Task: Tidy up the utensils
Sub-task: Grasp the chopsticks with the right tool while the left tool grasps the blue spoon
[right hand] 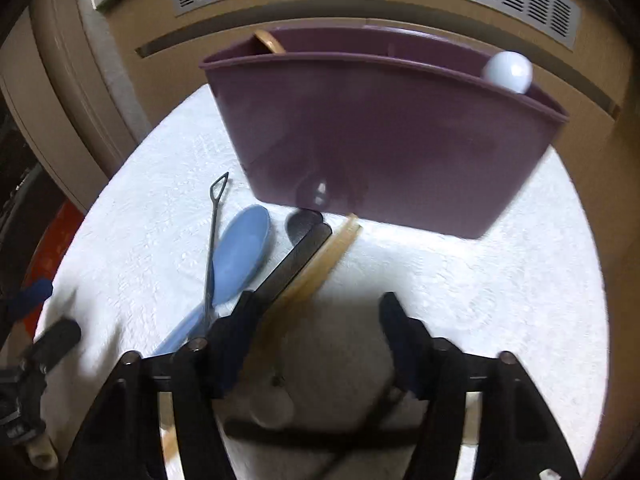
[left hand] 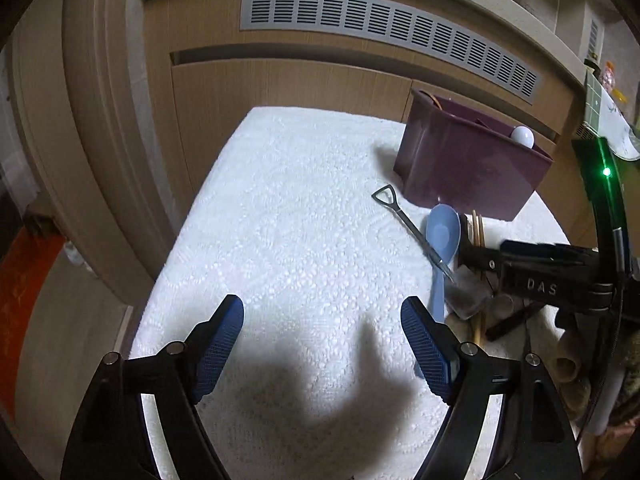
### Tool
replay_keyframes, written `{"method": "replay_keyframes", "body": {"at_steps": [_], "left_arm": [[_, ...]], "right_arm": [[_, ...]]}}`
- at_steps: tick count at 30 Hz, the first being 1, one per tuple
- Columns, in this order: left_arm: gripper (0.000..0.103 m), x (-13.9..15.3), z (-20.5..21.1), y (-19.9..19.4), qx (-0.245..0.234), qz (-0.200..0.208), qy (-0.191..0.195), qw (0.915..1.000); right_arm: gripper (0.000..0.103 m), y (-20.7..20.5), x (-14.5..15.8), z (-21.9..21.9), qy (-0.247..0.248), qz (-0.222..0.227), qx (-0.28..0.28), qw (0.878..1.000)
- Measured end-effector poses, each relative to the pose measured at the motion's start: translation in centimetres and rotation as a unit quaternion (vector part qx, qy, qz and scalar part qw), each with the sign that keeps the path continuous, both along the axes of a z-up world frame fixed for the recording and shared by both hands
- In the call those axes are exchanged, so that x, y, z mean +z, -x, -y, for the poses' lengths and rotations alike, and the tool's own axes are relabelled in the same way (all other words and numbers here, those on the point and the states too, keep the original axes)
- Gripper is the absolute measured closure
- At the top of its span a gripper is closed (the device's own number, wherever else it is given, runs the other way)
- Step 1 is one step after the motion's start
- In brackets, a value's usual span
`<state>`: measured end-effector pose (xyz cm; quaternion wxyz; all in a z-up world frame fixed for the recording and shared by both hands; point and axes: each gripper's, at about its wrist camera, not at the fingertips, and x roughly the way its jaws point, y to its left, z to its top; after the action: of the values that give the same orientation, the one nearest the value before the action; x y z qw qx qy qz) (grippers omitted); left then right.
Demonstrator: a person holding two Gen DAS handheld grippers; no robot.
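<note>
In my left wrist view, my left gripper hangs with its jaws wide apart over bare white cloth, holding nothing. To its right, mid-frame, lie the shovel-handled spoon and the blue spoon, then the wooden chopsticks, with the purple holder above them.

In my right wrist view, my right gripper sits low at centre, jaws apart and empty, the chopsticks and a dark flat utensil just beside its left finger.

I judge the pick-up comes next: I should centre on the chopsticks, close on both together, then lift clear of the holder's near wall before tipping in. Open cloth lies right; the table edge curves close there.
</note>
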<state>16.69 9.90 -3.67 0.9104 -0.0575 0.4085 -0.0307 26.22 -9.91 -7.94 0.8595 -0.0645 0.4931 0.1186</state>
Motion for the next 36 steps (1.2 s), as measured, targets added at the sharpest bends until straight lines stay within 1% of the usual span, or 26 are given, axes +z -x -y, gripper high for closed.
{"method": "replay_keyframes", "body": {"at_steps": [1,2,4,5,7,9,12,15,16,17,18,19,21,22,24,26,28,30,31,32,33,34,36], "left_arm": [[0.022,0.0,0.0,-0.1,-0.003,-0.002,0.001,1.0],[0.022,-0.1,0.1,-0.2,-0.006,-0.004,0.004,1.0],[0.022,-0.3,0.5,-0.5,-0.015,-0.012,0.011,0.9998],[0.022,-0.3,0.7,-0.7,-0.02,-0.014,0.014,0.9996],[0.022,-0.3,1.4,-1.0,-0.031,-0.019,0.021,0.9991],[0.022,-0.3,2.3,-1.3,-0.041,-0.022,0.026,0.9986],[0.022,-0.1,3.8,-1.6,-0.064,-0.021,0.027,0.9974],[0.022,0.6,5.3,-2.4,-0.1,-0.013,0.038,0.9942],[0.024,0.9,5.9,-3.0,-0.117,-0.01,0.045,0.992],[0.032,1.3,6.6,-3.8,-0.134,-0.008,0.047,0.9899],[0.046,1.5,7.0,-4.5,-0.143,-0.008,0.046,0.9886],[0.049,1.7,7.7,-5.6,-0.158,-0.011,0.04,0.9866],[0.049,1.6,9.0,-7.3,-0.176,-0.017,0.022,0.984],[0.049,1.3,9.7,-8.4,-0.182,-0.027,0.003,0.9829],[0.049,0.4,10.6,-10.0,-0.185,-0.048,-0.023,0.9812],[0.049,-0.5,11.1,-11.4,-0.175,-0.07,-0.045,0.981],[0.049,-1.4,11.4,-12.2,-0.168,-0.086,-0.054,0.9805],[0.05,-1.7,11.7,-12.3,-0.168,-0.086,-0.056,0.9804],[0.053,-1.7,12.0,-12.1,-0.171,-0.081,-0.055,0.9803],[0.068,-1.8,12.2,-11.9,-0.175,-0.078,-0.05,0.9801],[0.067,-2.0,12.3,-11.5,-0.18,-0.079,-0.042,0.9797],[0.067,-2.0,12.3,-11.0,-0.177,-0.071,-0.042,0.9808],[0.068,-1.7,11.8,-9.7,-0.166,-0.053,-0.038,0.984]], "right_arm": [[0.073,0.3,0.2,-0.3,0.003,0.002,0.013,1.0],[0.081,0.7,0.4,-0.6,0.01,0.003,0.03,0.999],[0.095,1.7,0.9,-0.4,0.015,0.004,0.053,0.998],[0.097,2.2,1.1,0.0,0.016,0.005,0.061,0.998],[0.098,3.0,1.2,1.0,0.023,0.005,0.066,0.998],[0.098,3.2,1.1,2.6,0.033,0.004,0.056,0.998],[0.098,3.1,0.5,5.5,0.053,0.002,0.024,0.998],[0.098,3.2,0.6,7.7,0.047,0.005,-0.002,0.999],[0.094,3.5,0.8,8.1,0.045,0.011,-0.007,0.999],[0.092,3.9,1.0,8.5,0.041,0.017,-0.011,0.999],[0.087,4.2,1.2,8.7,0.036,0.02,-0.012,0.999],[0.083,4.4,1.3,8.9,0.029,0.023,-0.013,0.999],[0.058,4.9,1.5,9.3,0.023,0.033,-0.015,0.999],[0.046,5.2,1.7,9.4,0.027,0.041,-0.015,0.999],[0.037,5.8,2.0,9.4,0.043,0.061,-0.015,0.997],[0.034,6.3,2.3,9.4,0.059,0.073,-0.012,0.996],[0.024,6.5,2.4,9.5,0.077,0.076,-0.01,0.994],[0.02,6.7,2.5,9.5,0.103,0.087,-0.013,0.991],[0.019,6.6,2.4,9.1,0.115,0.091,-0.014,0.989],[0.018,6.4,2.3,8.8,0.123,0.093,-0.014,0.988],[0.013,6.3,2.3,8.6,0.126,0.093,-0.015,0.987],[0.008,6.2,2.5,8.5,0.129,0.094,-0.018,0.987],[0.006,6.5,3.3,8.3,0.127,0.099,-0.02,0.987]]}}
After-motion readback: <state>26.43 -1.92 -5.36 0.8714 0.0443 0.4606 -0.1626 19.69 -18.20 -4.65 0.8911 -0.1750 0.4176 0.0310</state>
